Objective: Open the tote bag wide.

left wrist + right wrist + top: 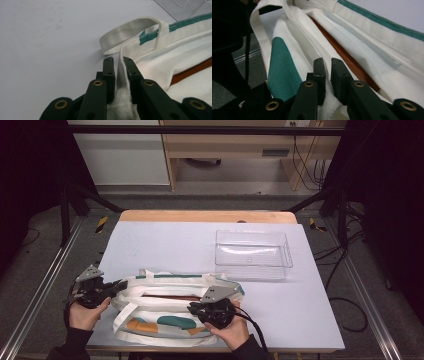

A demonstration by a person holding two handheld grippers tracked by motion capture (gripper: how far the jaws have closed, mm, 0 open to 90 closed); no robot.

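Clearly we have soft, light cloth: both the left claw [119, 62] and right claw [327, 63] pinch the tote bag [165, 307] at its rim.

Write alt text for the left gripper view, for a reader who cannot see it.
The left gripper has its two black jaws pinched on a fold of the white canvas bag's edge. Beyond the jaws a white carry handle loops up beside a green-trimmed rim, over the pale table; an orange strip shows inside the bag.
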